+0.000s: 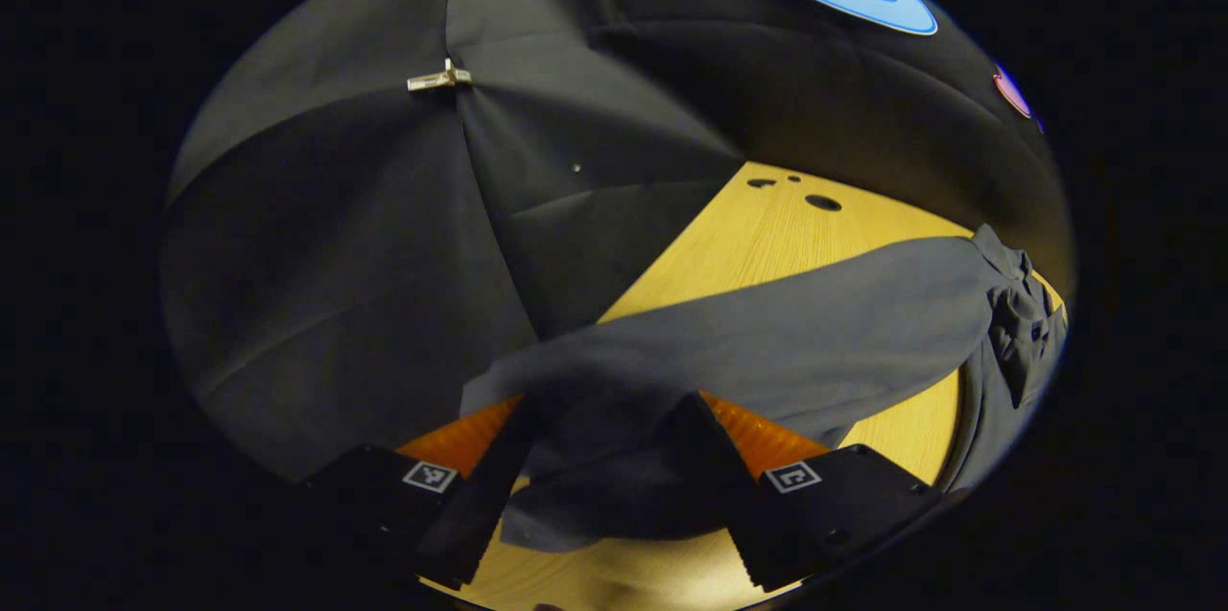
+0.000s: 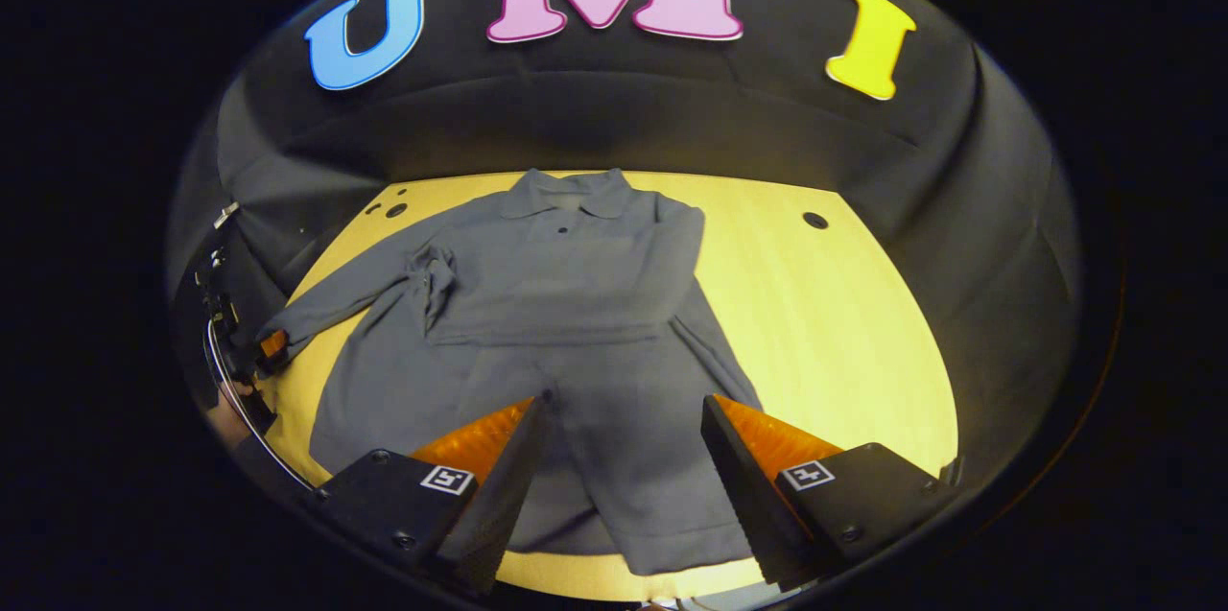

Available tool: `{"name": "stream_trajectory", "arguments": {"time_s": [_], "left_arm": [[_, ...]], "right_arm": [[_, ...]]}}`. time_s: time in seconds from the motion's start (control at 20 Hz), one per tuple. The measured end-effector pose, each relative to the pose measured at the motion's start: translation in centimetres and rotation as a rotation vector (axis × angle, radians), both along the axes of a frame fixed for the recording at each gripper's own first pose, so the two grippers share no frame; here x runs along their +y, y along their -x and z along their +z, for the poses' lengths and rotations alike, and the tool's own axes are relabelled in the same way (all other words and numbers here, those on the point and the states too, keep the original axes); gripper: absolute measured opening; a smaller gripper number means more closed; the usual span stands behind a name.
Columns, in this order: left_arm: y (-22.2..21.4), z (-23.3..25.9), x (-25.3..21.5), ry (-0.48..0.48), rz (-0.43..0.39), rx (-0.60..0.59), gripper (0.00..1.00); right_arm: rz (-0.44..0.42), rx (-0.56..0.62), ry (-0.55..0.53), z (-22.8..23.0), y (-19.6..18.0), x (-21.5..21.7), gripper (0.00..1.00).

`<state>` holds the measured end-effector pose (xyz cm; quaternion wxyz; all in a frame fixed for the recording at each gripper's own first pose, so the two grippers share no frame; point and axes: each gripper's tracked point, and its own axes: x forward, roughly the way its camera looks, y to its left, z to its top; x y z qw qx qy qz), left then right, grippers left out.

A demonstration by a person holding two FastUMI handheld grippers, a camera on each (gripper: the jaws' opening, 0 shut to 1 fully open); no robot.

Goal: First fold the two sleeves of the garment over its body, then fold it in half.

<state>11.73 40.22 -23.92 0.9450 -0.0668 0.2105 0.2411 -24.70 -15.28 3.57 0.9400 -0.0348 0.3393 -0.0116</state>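
At table's left edge, left gripper has the cuff of the outstretched sleeve lying between its spread fingers; whether they pinch cloth I cannot tell. Sleeve's long axis runs rightward toward the garment, flat on the table, other sleeve already folded across. Right gripper hovers over the hem, fingers apart. No legible writing on the garment.
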Motion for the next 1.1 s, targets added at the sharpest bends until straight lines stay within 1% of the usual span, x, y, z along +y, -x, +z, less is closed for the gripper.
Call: {"name": "stream_trajectory", "arguments": {"time_s": [0.05,0.1,0.15,0.2,0.25,0.35,0.4,0.5,0.6,0.7,0.9,1.0,1.1], "left_arm": [[0.1,-0.4,-0.5,0.004,-0.015,0.011,1.0],[-0.4,-0.3,-0.7,-0.003,-0.041,0.012,0.92],[-0.5,-0.5,-1.3,-0.012,-0.068,0.027,0.88],[-0.9,-0.5,-1.8,-0.019,-0.104,0.04,0.74],[-1.2,-0.3,-2.5,-0.03,-0.14,0.053,0.65],[-1.3,-0.2,-3.1,-0.055,-0.182,0.079,0.33],[-1.3,-0.2,-3.3,-0.057,-0.19,0.088,0.23],[-1.3,0.0,-3.4,-0.052,-0.193,0.083,0.1],[-1.1,0.2,-3.9,-0.044,-0.181,0.11,0.06],[-1.9,2.3,-5.8,-0.038,-0.197,0.06,0.06],[-2.8,6.4,-10.5,-0.084,-0.277,0.024,0.06],[-3.3,8.9,-12.4,-0.144,-0.315,0.016,0.05],[-3.8,11.3,-15.6,-0.163,-0.363,-0.015,0.06]], "right_arm": [[-0.019,0.002,-0.002,0.0,1.0,-0.6,0.99],[-0.04,0.006,-0.015,-0.1,1.9,-1.1,0.99],[-0.062,0.01,-0.038,-0.2,2.6,-1.4,0.99],[-0.085,0.015,-0.06,-0.4,3.2,-1.6,1.0],[-0.105,0.019,-0.078,-0.6,3.7,-1.8,0.99],[-0.133,0.017,-0.098,-0.9,4.1,-2.3,0.99],[-0.14,0.014,-0.103,-1.0,4.0,-2.5,0.99],[-0.141,0.003,-0.096,-0.9,4.0,-3.0,1.0],[-0.136,-0.007,-0.087,-0.9,3.4,-3.7,0.99],[-0.136,-0.015,-0.093,-1.0,2.8,-4.1,0.99],[-0.133,-0.007,-0.143,-1.5,1.8,-4.7,1.0],[-0.128,-0.006,-0.145,-1.8,1.5,-5.4,1.0],[-0.127,-0.001,-0.146,-2.0,1.4,-6.3,1.0]]}}
